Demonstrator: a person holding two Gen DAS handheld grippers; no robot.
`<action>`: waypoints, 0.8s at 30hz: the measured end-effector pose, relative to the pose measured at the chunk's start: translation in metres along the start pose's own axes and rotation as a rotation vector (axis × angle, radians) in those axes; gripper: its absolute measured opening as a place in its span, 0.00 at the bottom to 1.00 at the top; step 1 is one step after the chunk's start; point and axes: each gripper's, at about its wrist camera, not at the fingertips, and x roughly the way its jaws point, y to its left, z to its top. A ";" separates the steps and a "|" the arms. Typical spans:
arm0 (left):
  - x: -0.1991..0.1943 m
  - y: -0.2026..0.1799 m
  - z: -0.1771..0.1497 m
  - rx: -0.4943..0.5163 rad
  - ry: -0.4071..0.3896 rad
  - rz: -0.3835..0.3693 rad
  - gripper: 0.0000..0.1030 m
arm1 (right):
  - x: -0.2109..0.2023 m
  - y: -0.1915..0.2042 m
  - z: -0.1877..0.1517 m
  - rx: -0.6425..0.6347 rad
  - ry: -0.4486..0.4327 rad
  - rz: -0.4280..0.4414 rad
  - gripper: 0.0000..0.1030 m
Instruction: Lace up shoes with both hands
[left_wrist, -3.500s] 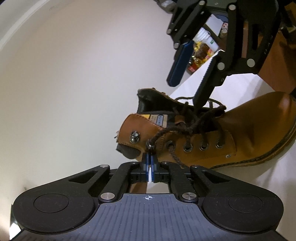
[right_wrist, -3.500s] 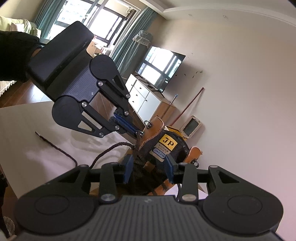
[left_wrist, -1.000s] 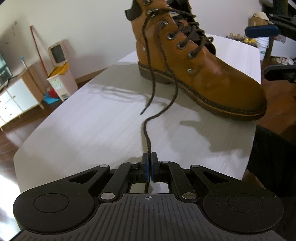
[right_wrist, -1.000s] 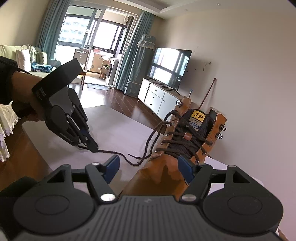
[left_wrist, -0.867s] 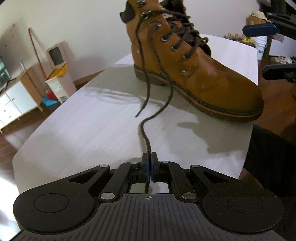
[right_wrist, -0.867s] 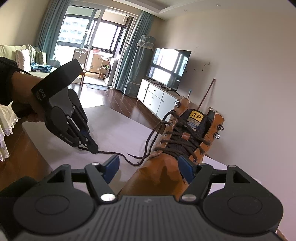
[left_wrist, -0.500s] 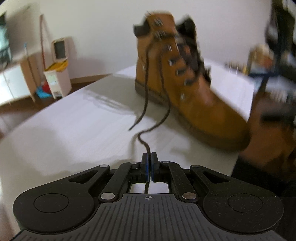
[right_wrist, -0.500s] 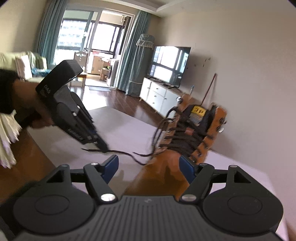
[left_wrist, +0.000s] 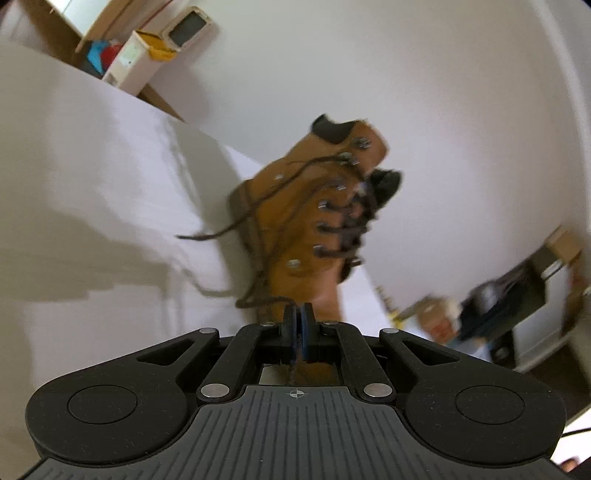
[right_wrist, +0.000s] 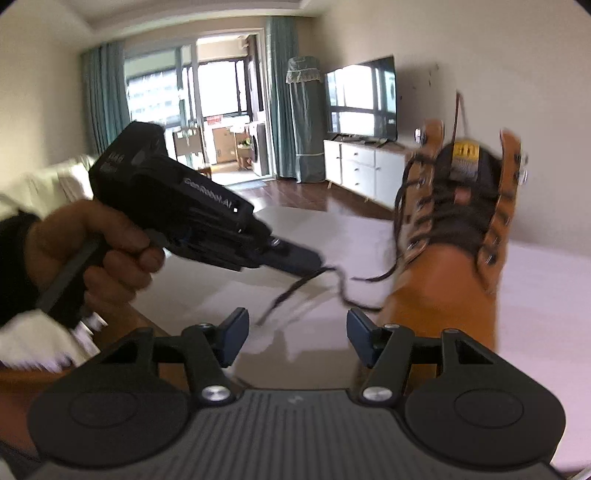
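Your left gripper (left_wrist: 297, 318) has its pads pressed together on the dark lace (left_wrist: 258, 291), which runs from the fingertips in a slack curl across the white table (left_wrist: 92, 206) and up to the eyelets of the tan boot (left_wrist: 314, 221). A second ago this view was upright and the lace hung almost straight; now the whole scene sits tilted, so you have rolled that wrist hard while keeping the pinch, and the lace has gone loose and looped.

Your right gripper (right_wrist: 293, 334) stands with its fingers apart and nothing between them, hovering low over the table just beside the boot's toe. Its jaws have just been closing in from a wider spread, and it has dropped toward the surface since the earlier view. From that camera your left hand (right_wrist: 99, 251) holds its gripper level, with the lace end (right_wrist: 288, 295) trailing out past the fingertips.

The boot stands on the table, laced through its lower eyelets, the top hooks still bare. It looks as though you are setting up a handover or a crossing of the lace.
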 end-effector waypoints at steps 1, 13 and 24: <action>0.000 -0.001 -0.001 -0.003 -0.003 -0.005 0.02 | 0.002 -0.003 0.000 0.037 0.001 0.016 0.55; 0.014 -0.003 -0.014 -0.015 0.003 -0.052 0.02 | 0.007 -0.031 -0.009 0.254 0.021 0.088 0.15; 0.024 -0.043 -0.020 0.460 0.151 0.130 0.03 | -0.033 -0.022 0.003 -0.129 0.049 -0.159 0.03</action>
